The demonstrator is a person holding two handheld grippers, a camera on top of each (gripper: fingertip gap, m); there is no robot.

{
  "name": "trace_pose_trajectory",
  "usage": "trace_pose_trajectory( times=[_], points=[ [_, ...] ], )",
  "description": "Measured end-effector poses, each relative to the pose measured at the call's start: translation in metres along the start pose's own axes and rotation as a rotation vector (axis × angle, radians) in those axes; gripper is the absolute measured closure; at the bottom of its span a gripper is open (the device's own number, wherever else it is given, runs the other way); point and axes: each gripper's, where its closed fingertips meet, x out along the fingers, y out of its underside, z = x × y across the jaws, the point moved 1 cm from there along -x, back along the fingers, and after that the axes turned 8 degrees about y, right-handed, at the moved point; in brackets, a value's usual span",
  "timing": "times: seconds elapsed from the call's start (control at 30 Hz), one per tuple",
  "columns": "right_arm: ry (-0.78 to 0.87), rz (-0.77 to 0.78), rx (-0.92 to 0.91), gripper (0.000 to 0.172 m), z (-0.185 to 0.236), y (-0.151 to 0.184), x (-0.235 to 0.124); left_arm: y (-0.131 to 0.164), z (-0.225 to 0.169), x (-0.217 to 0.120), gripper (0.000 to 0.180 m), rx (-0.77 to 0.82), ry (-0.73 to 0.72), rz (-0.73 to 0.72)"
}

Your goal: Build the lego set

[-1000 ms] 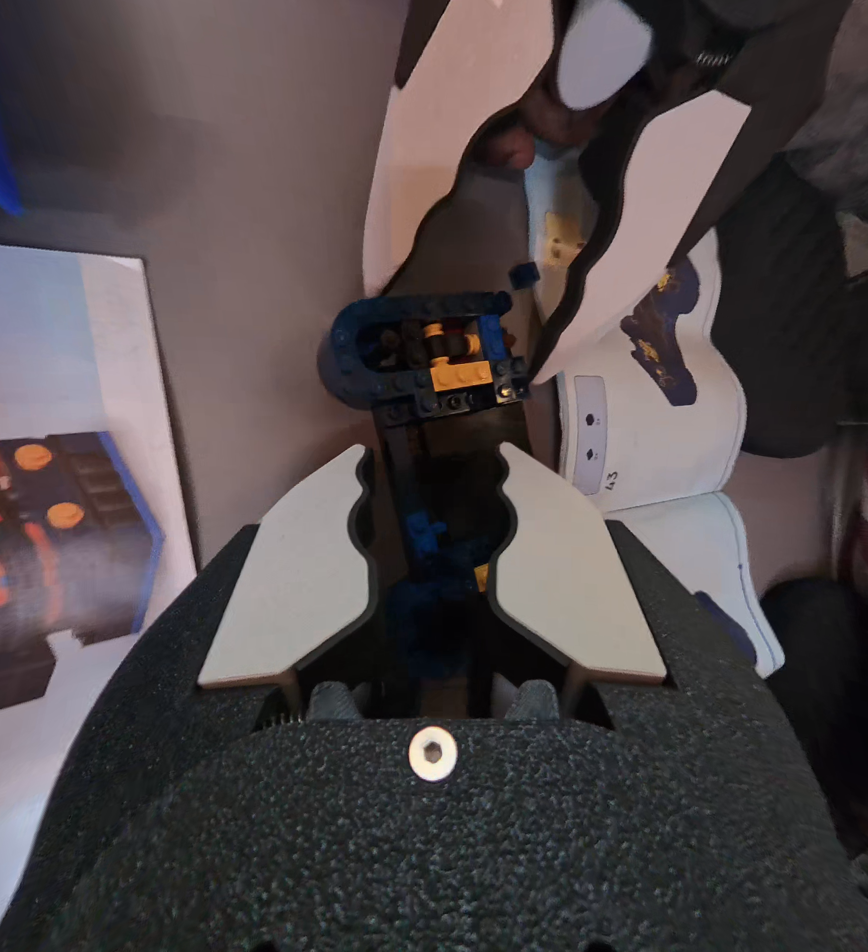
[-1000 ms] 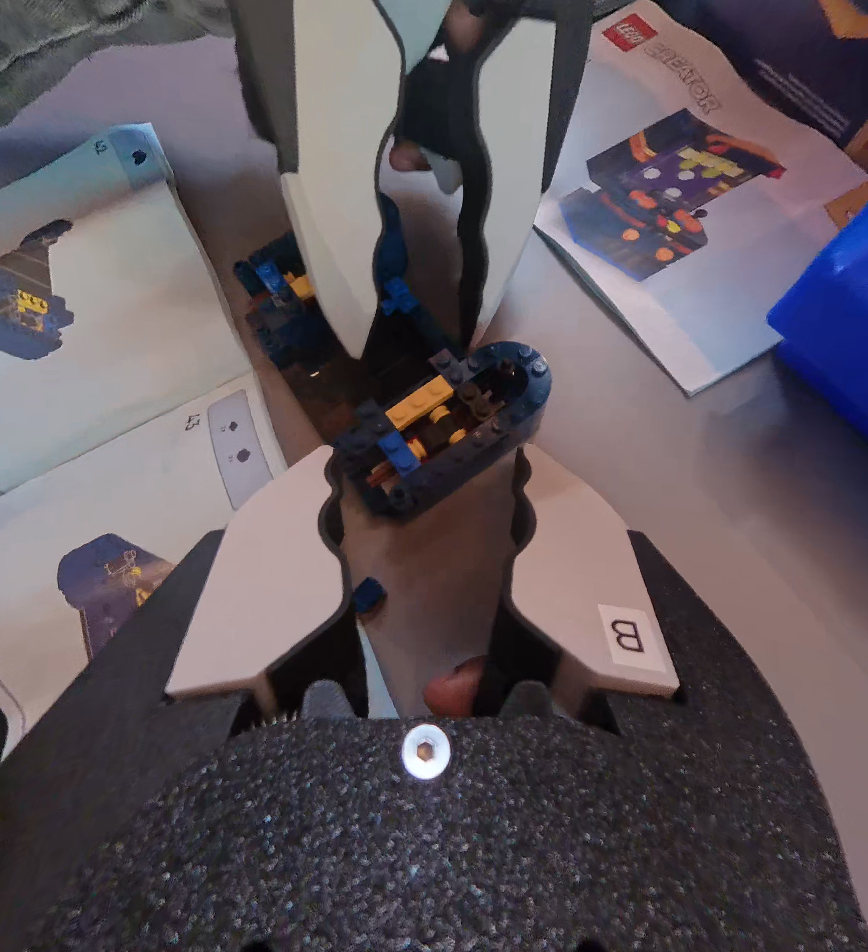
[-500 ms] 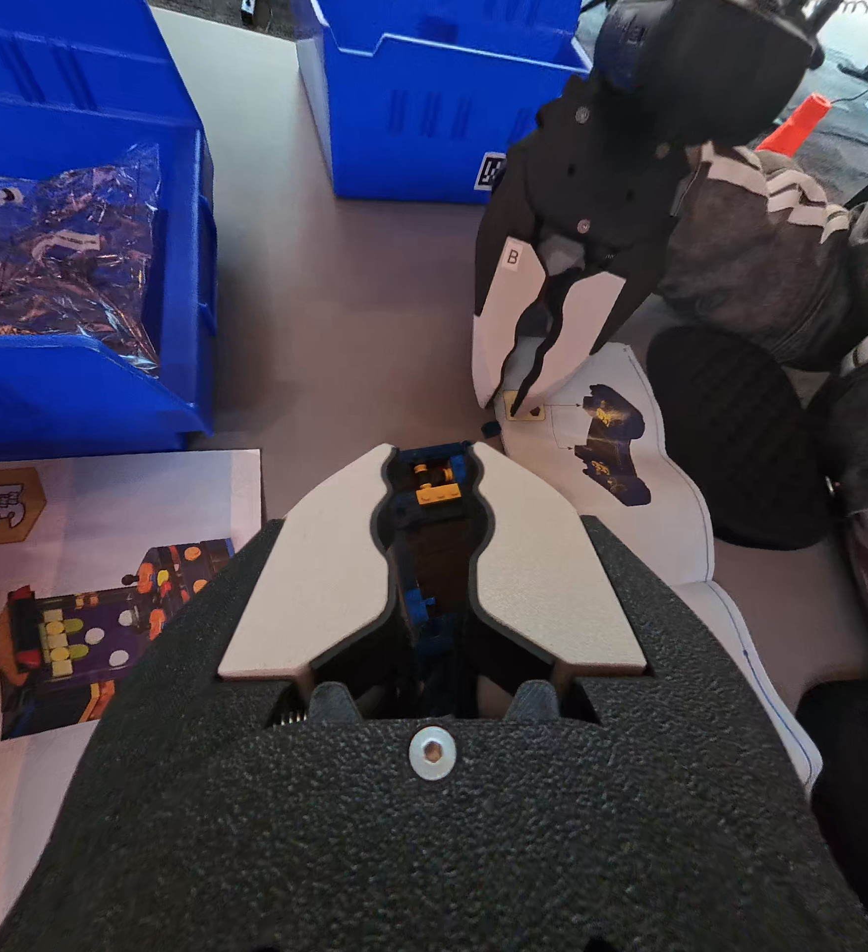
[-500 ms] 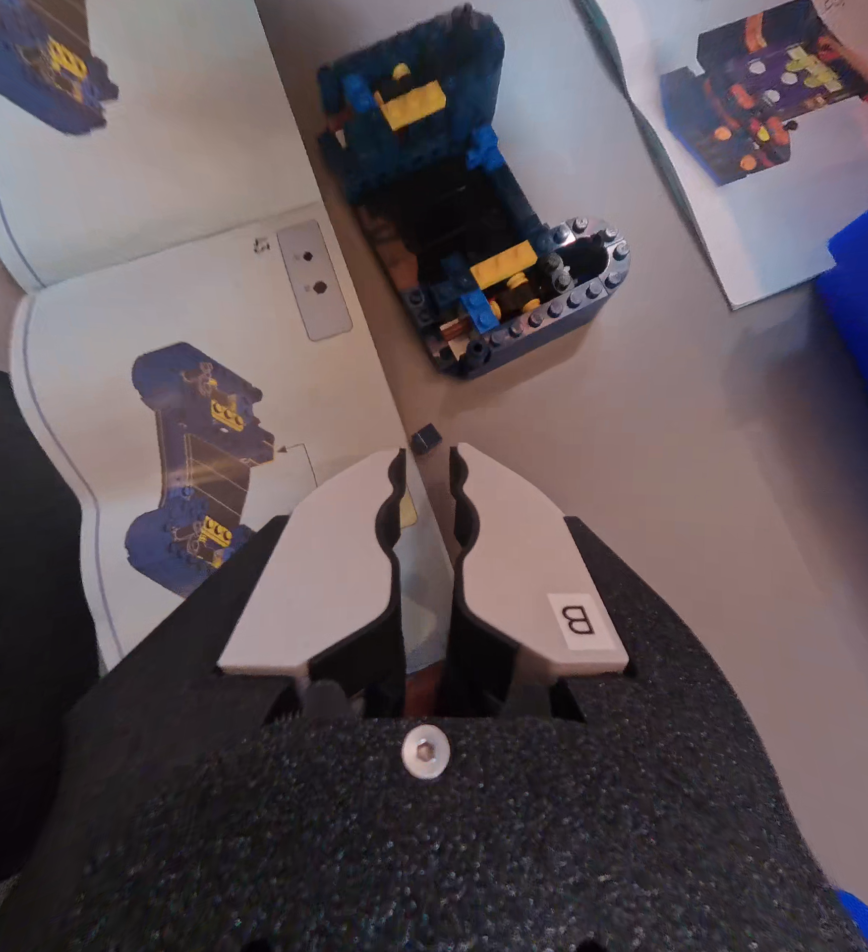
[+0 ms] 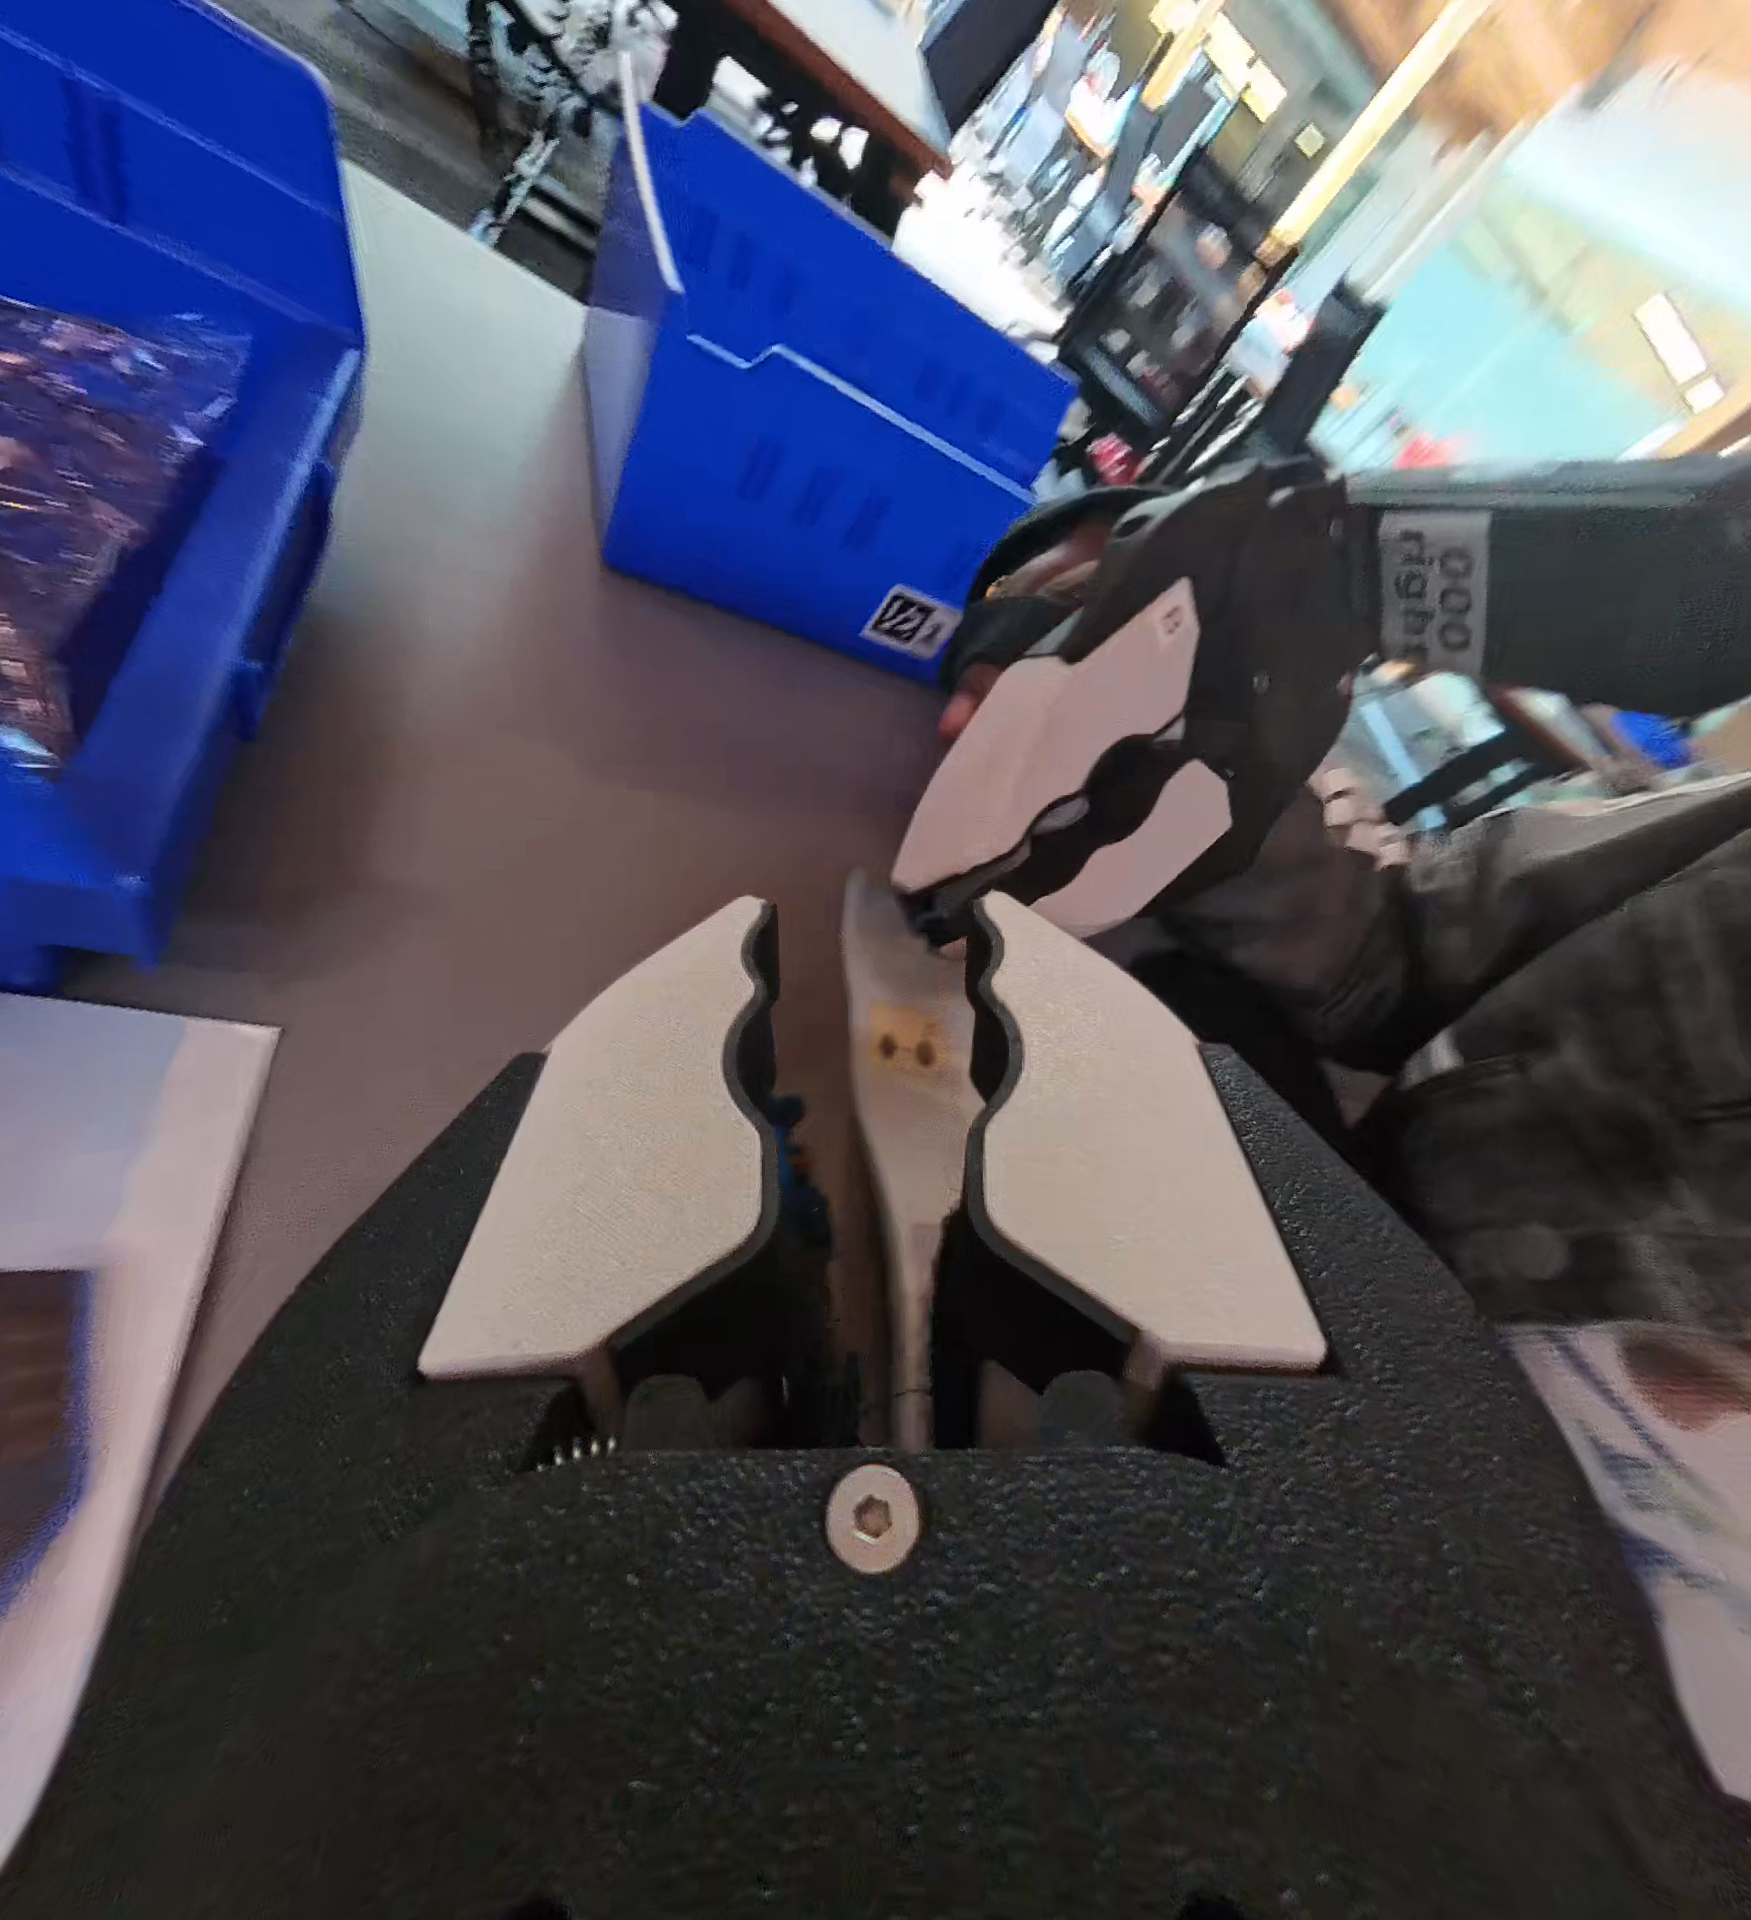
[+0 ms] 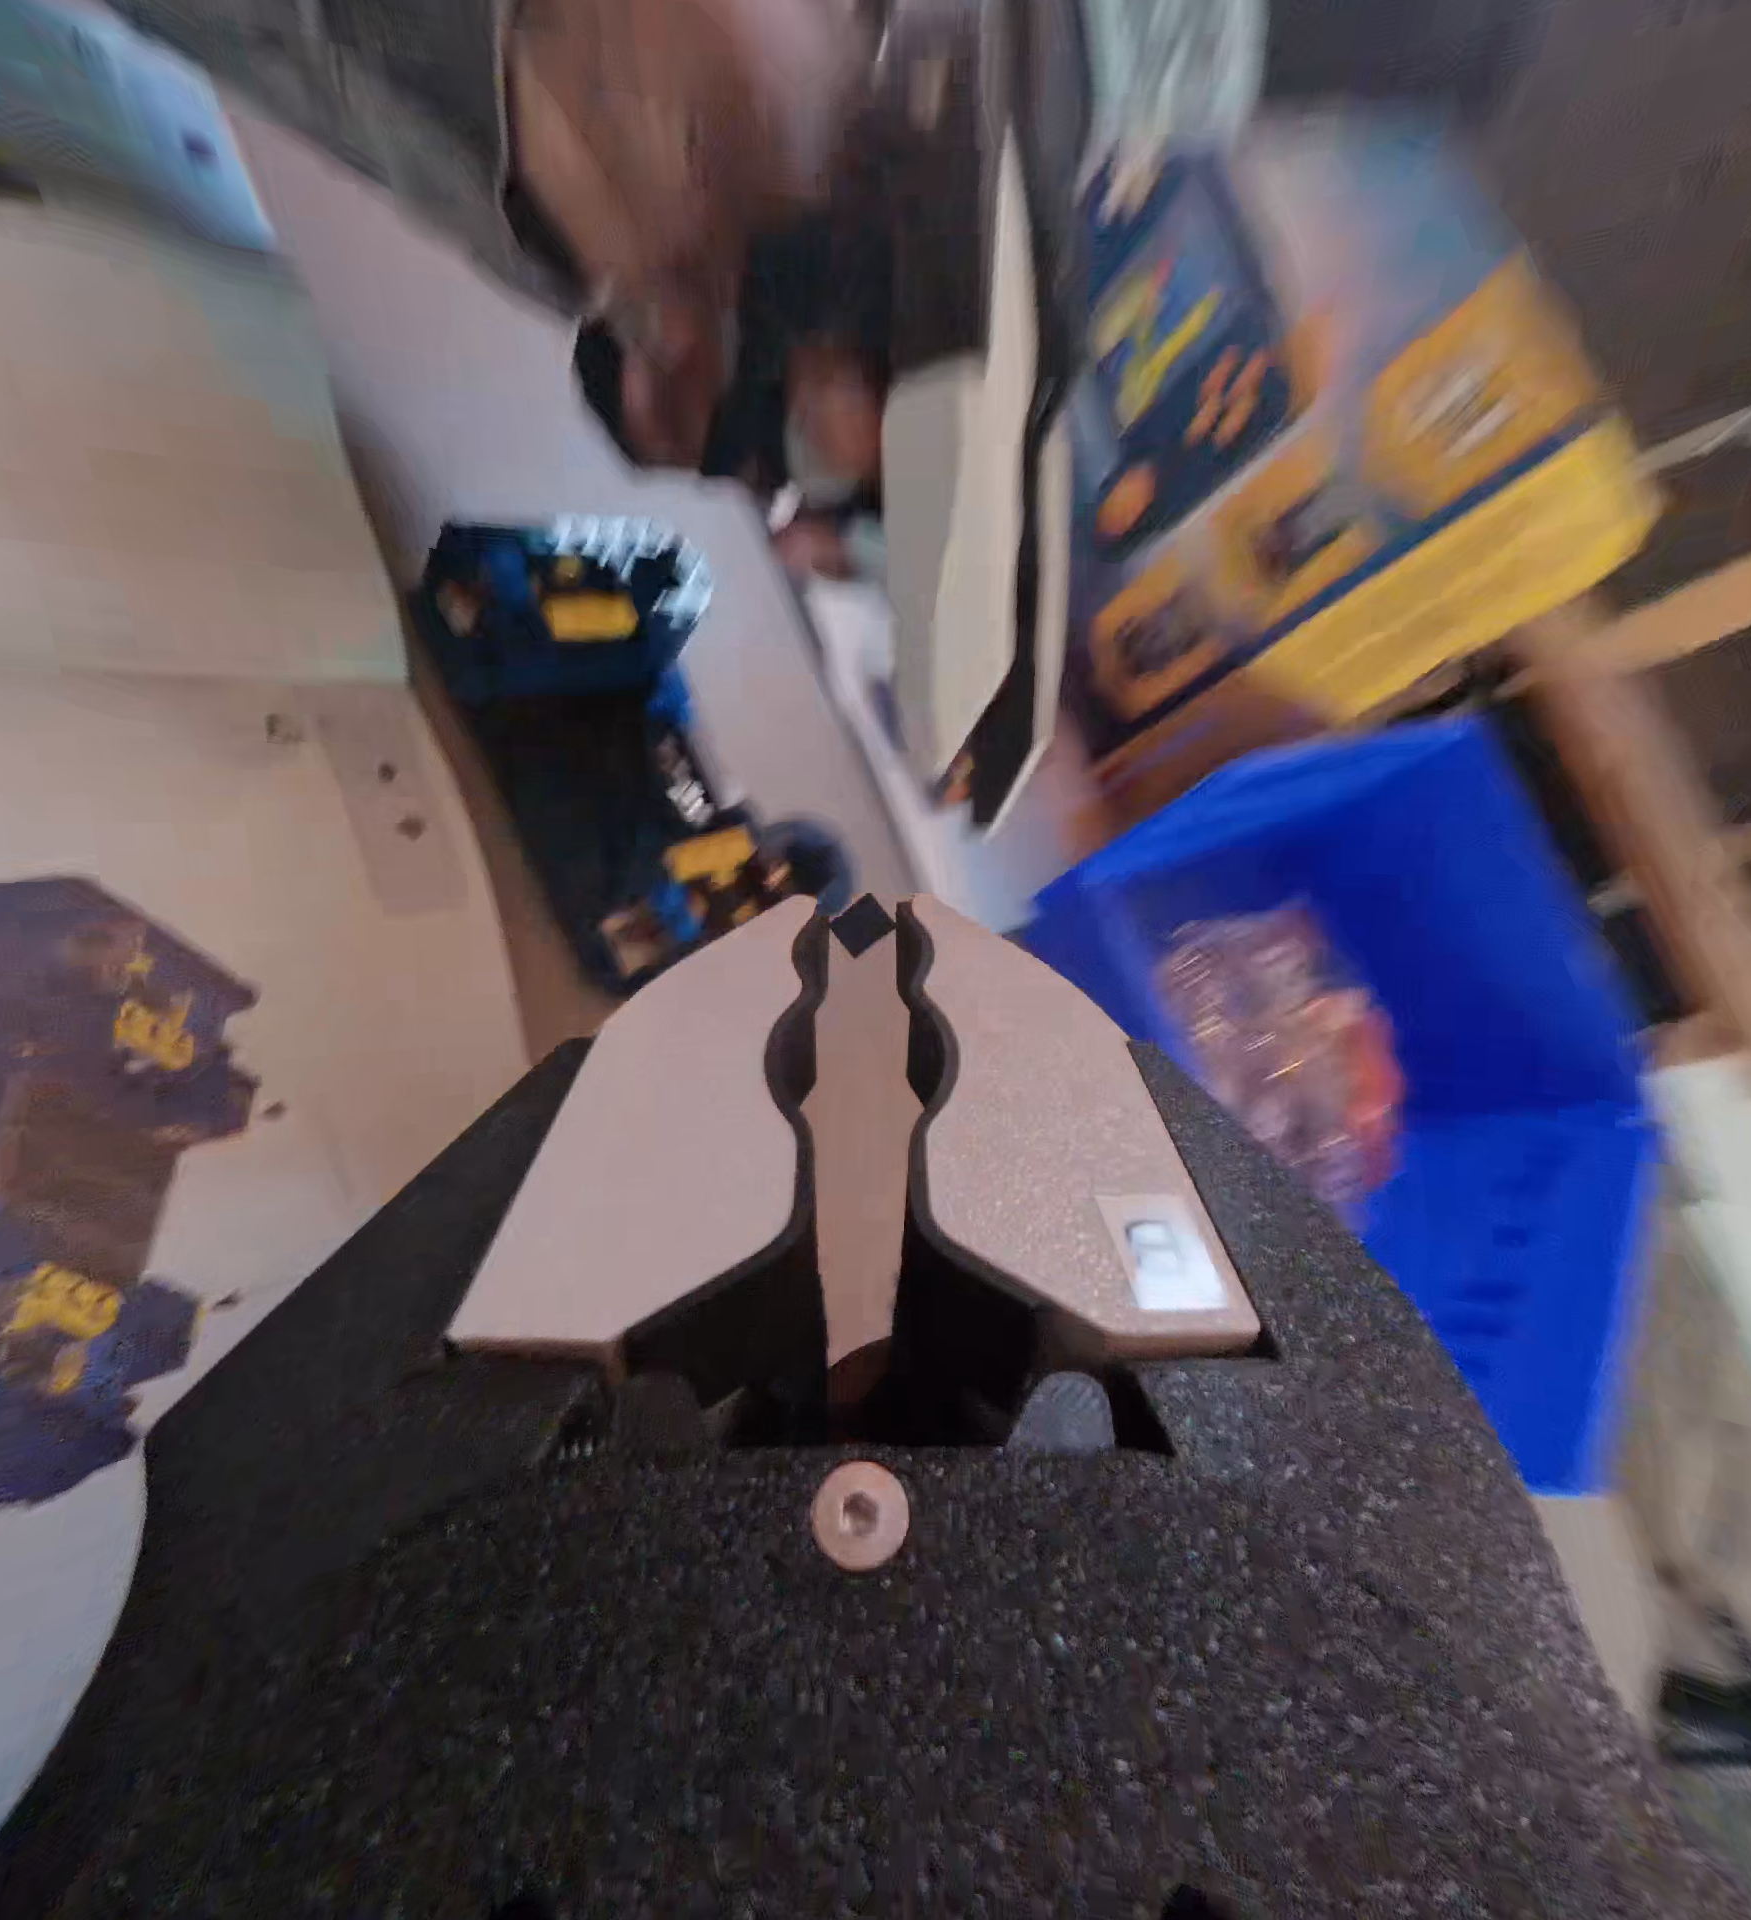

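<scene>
Your right gripper (image 6: 863, 920) was clamped on a small black brick (image 6: 860, 925) at its fingertips, just above the dark blue brick model (image 6: 580, 727) lying on the table (image 5: 497, 748) beside the open instruction booklet (image 6: 123, 623). Your left gripper (image 5: 871, 935) stood apart, holding nothing.

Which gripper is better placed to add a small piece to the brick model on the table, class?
Right, probably. The right gripper already pinches a small black brick at its fingertips, with the brick model just ahead. The left gripper stands open with nothing gripped.
</scene>
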Motion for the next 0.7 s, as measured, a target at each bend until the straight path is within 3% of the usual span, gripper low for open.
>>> trace_pose_trajectory(
  times=[0.07, 0.13, 0.57, 0.7],
  points=[
    [0.154, -0.051, -0.141, 0.160, -0.014, -0.015, -0.008, -0.001, -0.011, 0.008, 0.148, -0.048, 0.088, -0.032],
    [0.208, -0.026, -0.237, 0.160, -0.016, -0.017, -0.009, 0.002, -0.019, 0.013, 0.149, -0.060, 0.123, -0.011],
    [0.224, -0.072, -0.281, 0.160, -0.013, -0.031, -0.013, -0.005, -0.034, 0.017, 0.173, -0.033, 0.223, -0.091],
    [0.324, -0.284, -0.094, 0.159, -0.031, -0.056, -0.029, -0.033, -0.058, -0.002, 0.173, -0.188, 0.530, -0.338]
  ],
)
